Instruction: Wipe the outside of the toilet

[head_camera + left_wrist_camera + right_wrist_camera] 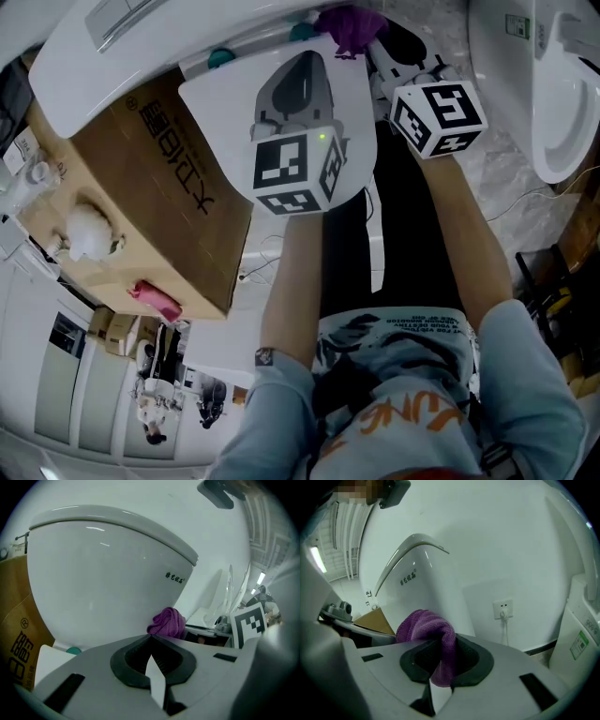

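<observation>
The white toilet fills the top of the head view, and its rounded bowl side looms close in the left gripper view. My right gripper is shut on a purple cloth. The cloth sits against the toilet's lower side and also shows in the left gripper view. My left gripper hangs just left of it, close to the bowl. Its jaws are shut with nothing between them. The contact between cloth and porcelain is partly hidden.
A brown cardboard box stands against the toilet's left side. A second white toilet is at the right. On the wall beyond is a socket with a plugged cable. The person's legs and black trousers fill the floor below.
</observation>
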